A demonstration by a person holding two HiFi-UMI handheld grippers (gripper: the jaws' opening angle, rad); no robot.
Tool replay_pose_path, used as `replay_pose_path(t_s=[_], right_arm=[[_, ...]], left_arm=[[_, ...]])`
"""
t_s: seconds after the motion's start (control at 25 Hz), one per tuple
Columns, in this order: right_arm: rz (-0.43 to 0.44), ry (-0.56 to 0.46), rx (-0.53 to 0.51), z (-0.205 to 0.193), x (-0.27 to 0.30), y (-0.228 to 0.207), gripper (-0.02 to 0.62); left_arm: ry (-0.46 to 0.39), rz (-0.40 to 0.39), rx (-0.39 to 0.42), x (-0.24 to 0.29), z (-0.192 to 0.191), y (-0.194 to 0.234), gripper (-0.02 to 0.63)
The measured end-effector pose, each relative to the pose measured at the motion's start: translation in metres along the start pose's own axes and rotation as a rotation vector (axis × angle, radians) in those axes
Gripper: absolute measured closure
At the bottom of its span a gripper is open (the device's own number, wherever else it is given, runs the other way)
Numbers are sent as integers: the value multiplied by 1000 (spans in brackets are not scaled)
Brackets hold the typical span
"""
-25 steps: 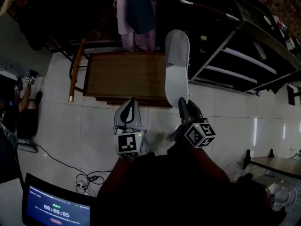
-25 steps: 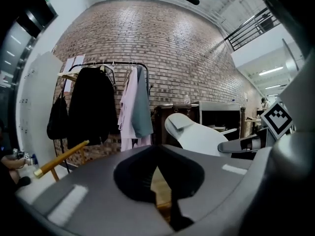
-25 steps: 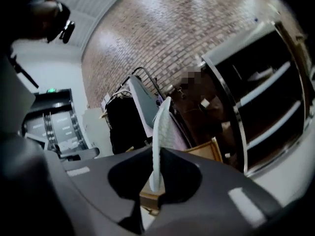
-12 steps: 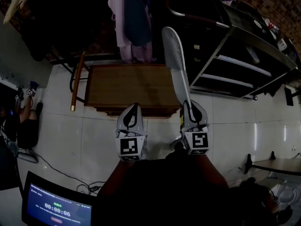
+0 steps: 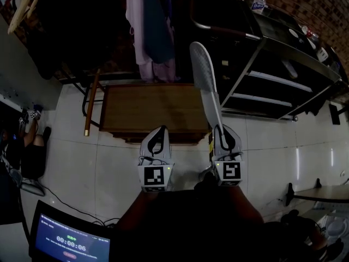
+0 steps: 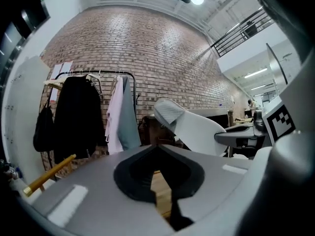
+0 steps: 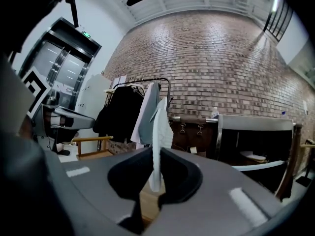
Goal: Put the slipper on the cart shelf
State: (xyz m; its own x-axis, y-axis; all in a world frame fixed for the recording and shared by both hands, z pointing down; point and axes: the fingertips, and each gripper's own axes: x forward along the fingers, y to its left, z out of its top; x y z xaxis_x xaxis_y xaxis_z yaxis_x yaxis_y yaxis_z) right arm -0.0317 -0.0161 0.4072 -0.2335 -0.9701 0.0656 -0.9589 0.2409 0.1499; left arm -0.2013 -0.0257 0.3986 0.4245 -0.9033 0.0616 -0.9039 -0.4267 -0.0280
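A white slipper [image 5: 204,75] stands edge-on, its heel end clamped in my right gripper [image 5: 221,130] and its toe pointing away toward the black metal cart [image 5: 283,53] at the far right. In the right gripper view the slipper [image 7: 158,127] rises thin and upright between the pads of the right gripper [image 7: 156,181], and the cart's shelves [image 7: 256,154] lie ahead to the right. My left gripper [image 5: 159,131] hovers beside it over the floor, shut and holding nothing. In the left gripper view the left gripper [image 6: 160,178] shows the slipper [image 6: 197,129] off to its right.
A low wooden table [image 5: 152,108] sits on the tiled floor just ahead of both grippers. Clothes [image 5: 147,26] hang on a rack behind it. A water bottle [image 5: 259,1] stands on the cart top. A monitor [image 5: 71,244] is at the near left.
The right gripper has rolled, turning the slipper from sole-up to edge-on. Both grippers have shifted a little toward the table and cart.
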Motion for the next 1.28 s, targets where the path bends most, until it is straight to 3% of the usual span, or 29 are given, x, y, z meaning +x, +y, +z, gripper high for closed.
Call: replay_pose_path(t_s=[0.44,0.76,0.92,1.28], right_arm=[[-34,28,-48,-3,-18,-44,563],[-68,116,-22,-48,-28,-128,563],[-110,139,-57,-65,-34,-181,563],[-159,228,-5,-117,-48,-288,563]], left_arm=[[11,-14,1,26,10,-32,592],[6,-45,12,74,27,-96,592],[-13,-61,37,104,39,-132,592],[37,-45,51,169,28,-194,592]])
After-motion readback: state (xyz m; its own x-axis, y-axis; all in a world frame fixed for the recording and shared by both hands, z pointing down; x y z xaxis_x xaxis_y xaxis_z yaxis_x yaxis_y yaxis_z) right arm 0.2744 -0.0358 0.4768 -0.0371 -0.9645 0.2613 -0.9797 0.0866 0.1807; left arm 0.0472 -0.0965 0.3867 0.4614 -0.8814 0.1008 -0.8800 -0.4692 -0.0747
